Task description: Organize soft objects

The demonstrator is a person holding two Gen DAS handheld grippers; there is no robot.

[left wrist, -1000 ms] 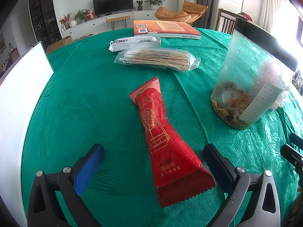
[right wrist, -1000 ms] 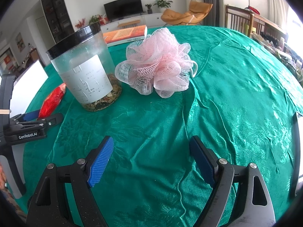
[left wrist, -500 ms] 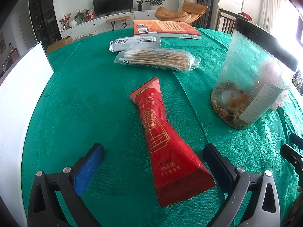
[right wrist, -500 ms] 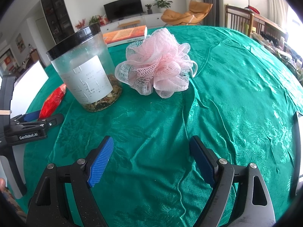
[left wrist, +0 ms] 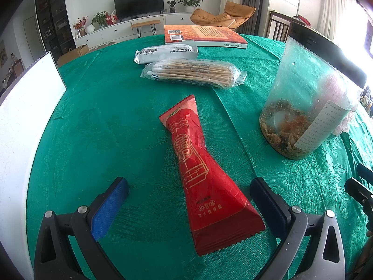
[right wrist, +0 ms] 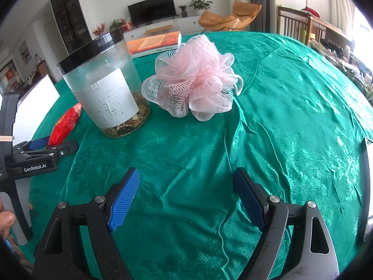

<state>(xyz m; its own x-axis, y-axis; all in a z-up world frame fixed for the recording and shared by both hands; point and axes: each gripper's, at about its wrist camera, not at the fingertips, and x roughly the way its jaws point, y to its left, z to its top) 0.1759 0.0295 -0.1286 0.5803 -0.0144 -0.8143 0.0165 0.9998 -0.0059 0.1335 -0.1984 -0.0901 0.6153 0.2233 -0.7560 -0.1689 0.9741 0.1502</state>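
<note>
Table [right wrist: 291, 107], green cloth. Clear jar [right wrist: 105, 88], upright, beside pink mesh pouf [right wrist: 193, 79]. Red packet [left wrist: 198, 163], flat, its near end between the left hand-held gripper [left wrist: 188, 200] fingers, untouched; released. Right hand-held gripper [right wrist: 186, 193]: released, over bare cloth.

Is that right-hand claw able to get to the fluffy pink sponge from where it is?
Probably yes: the right gripper is open, and only bare green tablecloth lies between it and the pink sponge.
</note>
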